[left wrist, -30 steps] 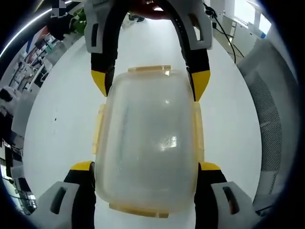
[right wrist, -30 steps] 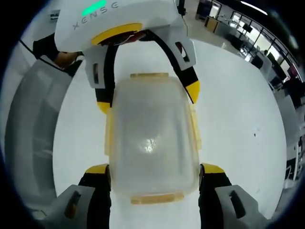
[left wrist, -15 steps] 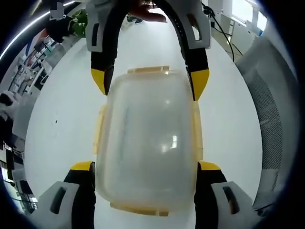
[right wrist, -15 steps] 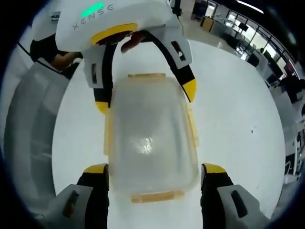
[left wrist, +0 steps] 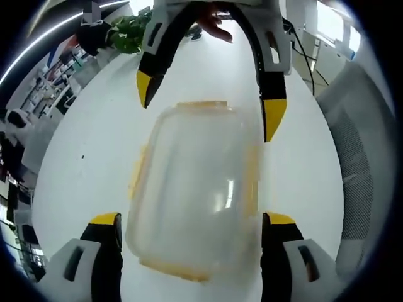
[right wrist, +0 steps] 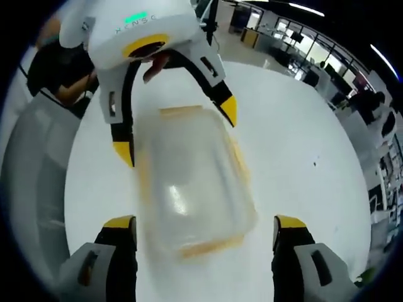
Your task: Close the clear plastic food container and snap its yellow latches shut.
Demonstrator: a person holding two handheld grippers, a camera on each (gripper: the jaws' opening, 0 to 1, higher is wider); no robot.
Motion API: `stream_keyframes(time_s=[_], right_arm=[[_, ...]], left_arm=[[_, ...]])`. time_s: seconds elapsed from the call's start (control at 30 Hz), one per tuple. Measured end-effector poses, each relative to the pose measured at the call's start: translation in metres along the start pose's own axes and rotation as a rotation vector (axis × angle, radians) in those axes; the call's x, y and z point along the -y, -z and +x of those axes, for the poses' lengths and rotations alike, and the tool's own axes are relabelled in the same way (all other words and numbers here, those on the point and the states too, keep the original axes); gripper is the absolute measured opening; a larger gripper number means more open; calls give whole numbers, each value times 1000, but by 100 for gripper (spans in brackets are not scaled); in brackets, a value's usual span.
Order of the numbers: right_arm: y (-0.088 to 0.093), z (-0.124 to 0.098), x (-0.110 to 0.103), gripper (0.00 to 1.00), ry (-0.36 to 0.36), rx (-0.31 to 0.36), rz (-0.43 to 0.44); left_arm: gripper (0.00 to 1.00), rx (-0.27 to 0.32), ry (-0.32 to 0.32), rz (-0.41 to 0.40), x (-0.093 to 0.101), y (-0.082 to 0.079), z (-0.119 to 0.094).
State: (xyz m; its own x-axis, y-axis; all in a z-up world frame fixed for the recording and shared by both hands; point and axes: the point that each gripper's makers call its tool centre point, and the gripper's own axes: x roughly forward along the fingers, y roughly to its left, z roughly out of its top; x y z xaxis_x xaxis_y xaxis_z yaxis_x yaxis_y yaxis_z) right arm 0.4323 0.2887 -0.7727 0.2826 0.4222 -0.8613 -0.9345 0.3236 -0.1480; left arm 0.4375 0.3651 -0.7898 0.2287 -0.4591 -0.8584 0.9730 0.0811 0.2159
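While both grippers faced each other across it, the clear plastic food container lay lid-side up on the white table.
The left gripper had its jaws spread wide either side of the container's near end; the right gripper likewise stood open, clear of its blurred sides. Yellow latches edged the rim.

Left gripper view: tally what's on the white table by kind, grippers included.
Clear plastic container with yellow latches: 1
Grippers: 2, the left gripper at the bottom and the right gripper across from it
White table: 1
Total: 4
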Motion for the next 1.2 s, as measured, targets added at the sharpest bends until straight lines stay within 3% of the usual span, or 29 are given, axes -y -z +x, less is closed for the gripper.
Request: stream_keyframes(time_s=[0.2,0.43,0.77,0.93,1.2], right_arm=[[3,-6,-3,89,42,14,32],[3,-14,-7,88,82,57,96],[7,-27,-8,88,124,88,159],[13,-30,-13,88,144,93,183],[17,-37,-22,87,164,119,235]], left_arm=[[93,8,13,-33,10,3,-6],[91,41,-31,-63,10,0,-18],[92,43,-79,-117,13,15,-30],[93,89,-93,-194,18,18,-36],[94,107,-124,-230,25,23,-45]])
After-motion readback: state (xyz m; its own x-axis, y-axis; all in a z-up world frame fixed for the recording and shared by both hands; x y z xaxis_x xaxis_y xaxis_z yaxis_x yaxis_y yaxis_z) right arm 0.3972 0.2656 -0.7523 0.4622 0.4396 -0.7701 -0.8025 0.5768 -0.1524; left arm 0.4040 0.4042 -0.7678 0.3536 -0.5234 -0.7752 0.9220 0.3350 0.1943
